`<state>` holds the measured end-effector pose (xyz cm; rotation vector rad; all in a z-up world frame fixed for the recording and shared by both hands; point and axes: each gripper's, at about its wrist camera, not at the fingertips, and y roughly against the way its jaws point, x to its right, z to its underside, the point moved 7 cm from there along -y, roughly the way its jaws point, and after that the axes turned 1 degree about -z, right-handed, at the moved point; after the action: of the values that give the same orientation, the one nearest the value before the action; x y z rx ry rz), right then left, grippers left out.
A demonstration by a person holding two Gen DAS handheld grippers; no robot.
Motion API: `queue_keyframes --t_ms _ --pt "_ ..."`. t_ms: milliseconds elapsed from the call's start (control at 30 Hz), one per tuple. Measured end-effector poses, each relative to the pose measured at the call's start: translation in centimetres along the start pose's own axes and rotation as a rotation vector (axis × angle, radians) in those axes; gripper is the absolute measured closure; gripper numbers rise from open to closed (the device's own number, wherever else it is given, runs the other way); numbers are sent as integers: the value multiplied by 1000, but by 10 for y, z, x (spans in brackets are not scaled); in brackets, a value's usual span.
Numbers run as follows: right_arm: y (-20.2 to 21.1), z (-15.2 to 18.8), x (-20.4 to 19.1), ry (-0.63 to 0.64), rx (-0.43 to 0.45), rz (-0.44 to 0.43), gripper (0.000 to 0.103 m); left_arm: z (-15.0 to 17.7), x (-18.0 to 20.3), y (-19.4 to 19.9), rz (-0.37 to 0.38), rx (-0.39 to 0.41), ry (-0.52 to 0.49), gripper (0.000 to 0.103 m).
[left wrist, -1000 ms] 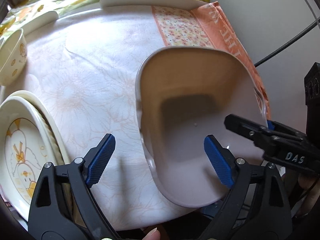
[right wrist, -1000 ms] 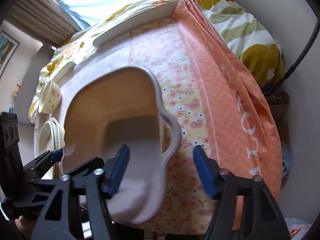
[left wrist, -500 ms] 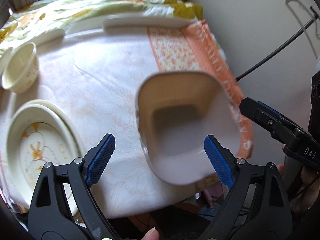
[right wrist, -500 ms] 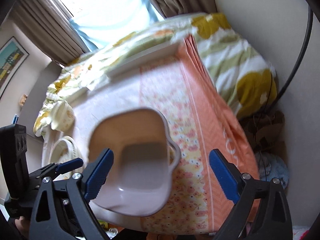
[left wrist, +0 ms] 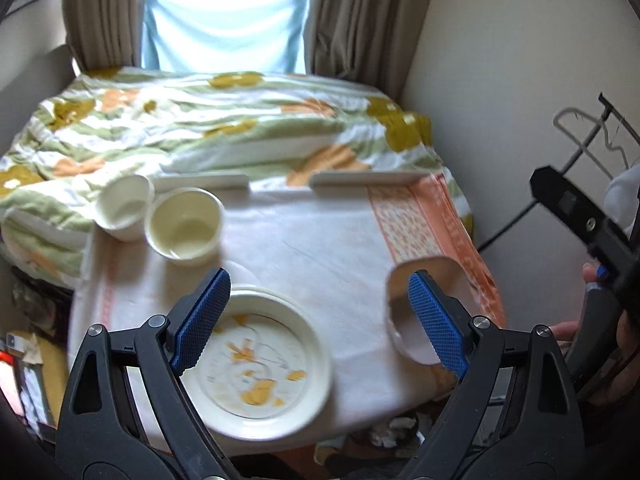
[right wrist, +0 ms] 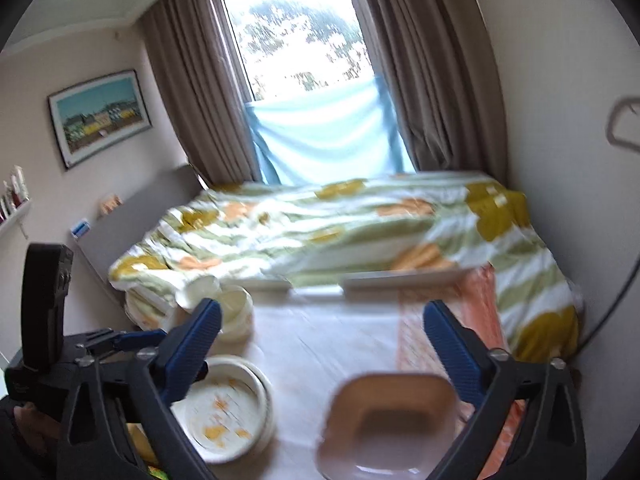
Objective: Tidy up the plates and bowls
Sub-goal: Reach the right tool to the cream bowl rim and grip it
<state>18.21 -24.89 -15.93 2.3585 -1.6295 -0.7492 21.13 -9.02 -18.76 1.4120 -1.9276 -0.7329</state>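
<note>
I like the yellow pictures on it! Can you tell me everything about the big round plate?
The plate is round and cream-white, with blurry orange-yellow drawings in its shallow middle and a raised rim. It looks like glossy ceramic or plastic. It lies flat near the front left of the table, on the white cloth. The right wrist view shows extra rims underneath, so it seems stacked on another plate. Neither gripper touches it.

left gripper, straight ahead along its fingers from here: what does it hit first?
Likely the tablecloth. The left gripper is open and aimed between the yellow-patterned plate and the square pinkish dish, with the cream cup off-line. Depth is unclear.
</note>
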Motion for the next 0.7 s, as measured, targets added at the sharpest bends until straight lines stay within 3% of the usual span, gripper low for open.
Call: queue_keyframes --t_ms 133,233,333,533,633,700 --pt "-21 -24 -43 9 33 -51 0 -9 -51 16 -60 44 17 13" --pt "-42 -30 -71 6 34 -82 0 -14 -87 25 -186 107 -17 13" --pt "-68 -25 -94 -6 -9 -82 0 -15 -113 18 -182 47 -56 2" --pt "-121 -6 -122 -84 -141 -68 0 -25 -163 3 -222 -12 -19 1" --pt "-140 2 -133 -71 -213 -13 0 -26 -181 -5 -131 -32 5 1" --pt "-150 6 -134 -64 -258 64 0 -27 -194 -14 -127 -38 12 1"
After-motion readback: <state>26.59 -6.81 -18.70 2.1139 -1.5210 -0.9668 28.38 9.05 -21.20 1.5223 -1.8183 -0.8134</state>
